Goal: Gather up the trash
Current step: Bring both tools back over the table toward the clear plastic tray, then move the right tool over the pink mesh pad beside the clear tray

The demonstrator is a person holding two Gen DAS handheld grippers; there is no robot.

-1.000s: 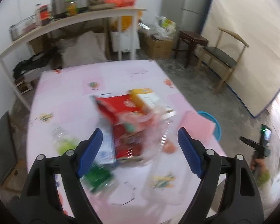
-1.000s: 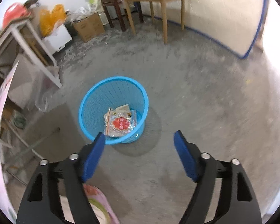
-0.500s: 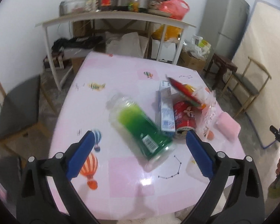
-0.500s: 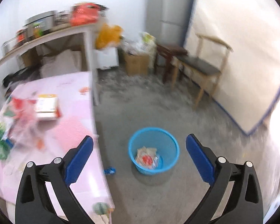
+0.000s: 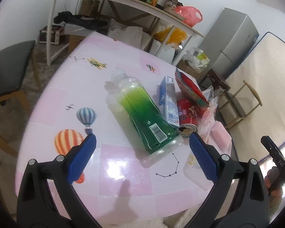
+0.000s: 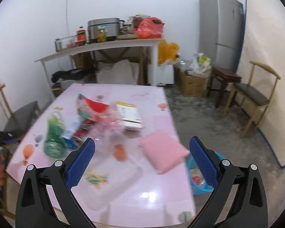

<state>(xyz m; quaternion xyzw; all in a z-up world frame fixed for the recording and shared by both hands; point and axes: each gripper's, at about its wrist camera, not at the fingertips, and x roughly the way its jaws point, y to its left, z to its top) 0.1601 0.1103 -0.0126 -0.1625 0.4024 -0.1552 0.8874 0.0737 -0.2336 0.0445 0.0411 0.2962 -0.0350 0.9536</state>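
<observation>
Both claws, left [image 5: 141,155] and right [image 6: 141,158], are gaping wide and empty; I'm hovering left over a glossy green-labelled plastic bottle [image 5: 142,115] lying on the pink table [image 5: 123,172].

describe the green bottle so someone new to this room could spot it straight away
Start at the pink table with balloon prints. Near its middle lies a heap of trash, and the bottle is the large clear one lying on its side at the left of that heap, touching a blue carton. It alone has a green label, fading from pale to dark.
</observation>
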